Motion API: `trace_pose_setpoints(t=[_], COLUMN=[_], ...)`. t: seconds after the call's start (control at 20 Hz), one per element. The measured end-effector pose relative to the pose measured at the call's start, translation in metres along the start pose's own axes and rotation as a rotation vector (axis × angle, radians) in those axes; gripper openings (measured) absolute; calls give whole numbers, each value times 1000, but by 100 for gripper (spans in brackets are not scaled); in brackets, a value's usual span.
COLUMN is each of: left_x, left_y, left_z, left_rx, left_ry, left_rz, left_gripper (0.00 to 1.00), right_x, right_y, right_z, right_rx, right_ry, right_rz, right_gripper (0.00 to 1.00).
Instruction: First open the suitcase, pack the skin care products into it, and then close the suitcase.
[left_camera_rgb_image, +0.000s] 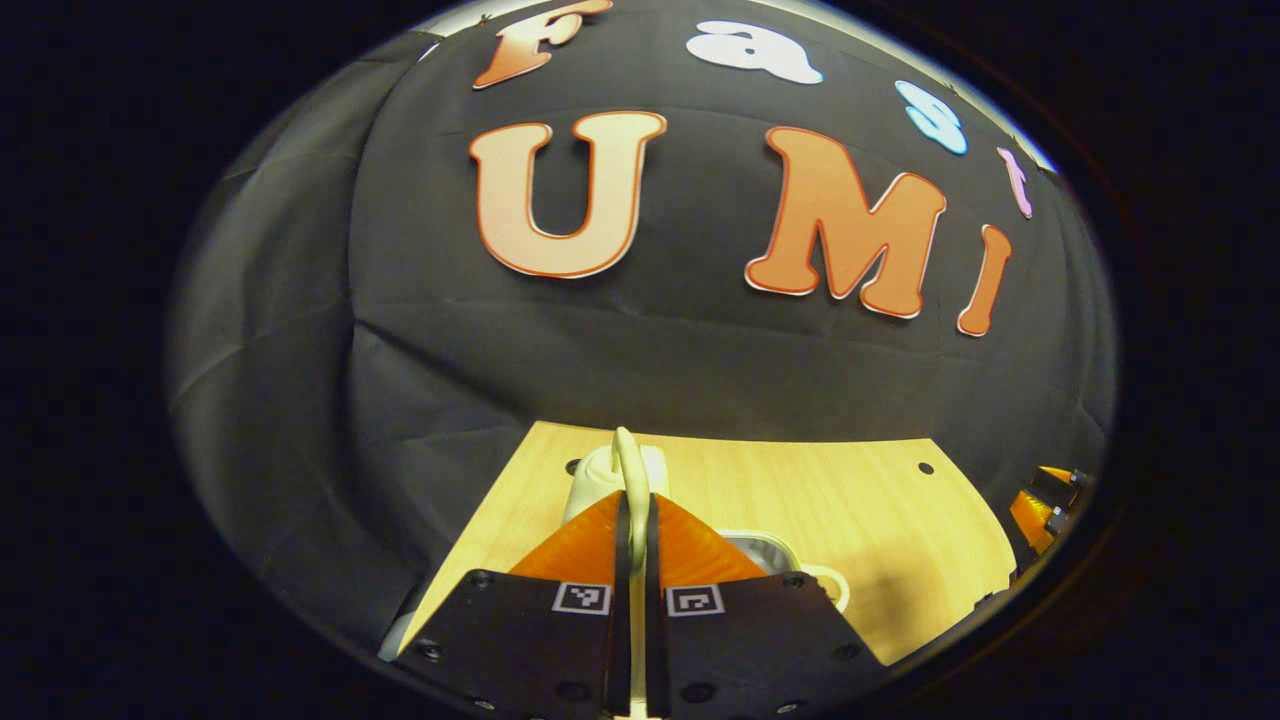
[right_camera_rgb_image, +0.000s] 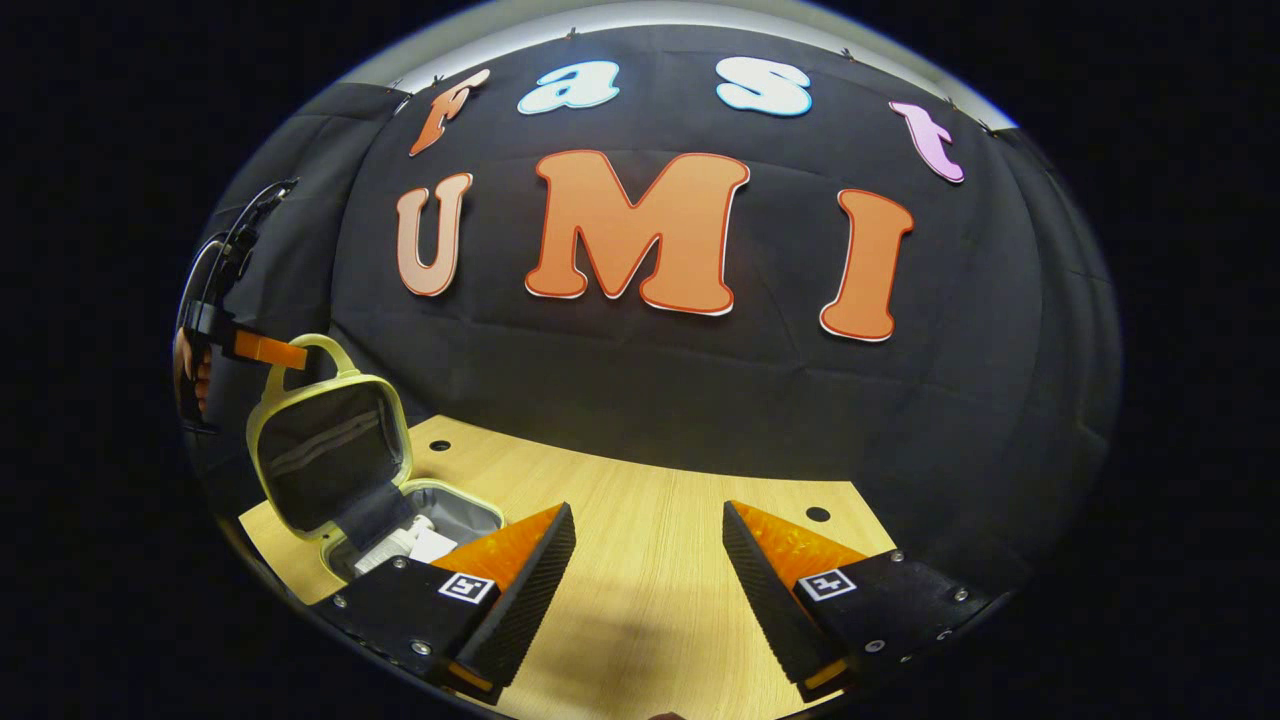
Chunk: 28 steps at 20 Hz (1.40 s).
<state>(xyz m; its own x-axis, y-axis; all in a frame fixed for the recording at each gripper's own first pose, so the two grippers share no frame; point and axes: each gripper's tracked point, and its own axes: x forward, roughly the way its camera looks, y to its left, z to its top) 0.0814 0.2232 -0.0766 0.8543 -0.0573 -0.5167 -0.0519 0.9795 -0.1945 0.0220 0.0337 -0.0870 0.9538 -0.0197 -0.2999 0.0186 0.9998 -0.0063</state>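
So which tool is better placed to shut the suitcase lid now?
Left, probably: the left tool is shut on the handle of the raised lid. The right tool hangs open over bare table.

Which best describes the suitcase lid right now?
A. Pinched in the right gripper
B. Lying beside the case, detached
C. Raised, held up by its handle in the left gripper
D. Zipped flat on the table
C: in the right gripper view the lid stands raised over the open case, with the left gripper closed on its handle; the right gripper hangs open over the table.
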Motion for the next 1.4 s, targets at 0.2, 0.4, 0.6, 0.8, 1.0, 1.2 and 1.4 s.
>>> trace_pose_setpoints(t=[0.2, 0.4, 0.6, 0.8, 1.0, 1.2, 1.4], left_x=[5, 16, 31, 43, 63, 85, 91], left_y=[-54, -114, -163, -191, -231, -257, -261], left_z=[-6, -27, -52, -82, -126, -165, -183], left_rx=[-22, 74, 101, 145, 244, 353, 450], left_ry=[17, 41, 93, 151, 216, 274, 290], left_rz=[-90, -148, -219, -265, -290, -284, -283], left_gripper=[6, 6, 6, 6, 6, 6, 10], right_x=[-4, -4, -7, -10, -15, -19, -23], right_y=[-8, -13, -21, -31, -41, -52, -59], right_z=[-7, -10, -15, -21, -27, -32, -39], right_rx=[4, 23, 20, 39, 36, 29, 34], right_ry=[7, 12, 16, 29, 41, 46, 61], right_rz=[-1, -3, -11, -24, -38, -61, -78], right_gripper=[95, 95, 95, 95, 95, 95, 95])
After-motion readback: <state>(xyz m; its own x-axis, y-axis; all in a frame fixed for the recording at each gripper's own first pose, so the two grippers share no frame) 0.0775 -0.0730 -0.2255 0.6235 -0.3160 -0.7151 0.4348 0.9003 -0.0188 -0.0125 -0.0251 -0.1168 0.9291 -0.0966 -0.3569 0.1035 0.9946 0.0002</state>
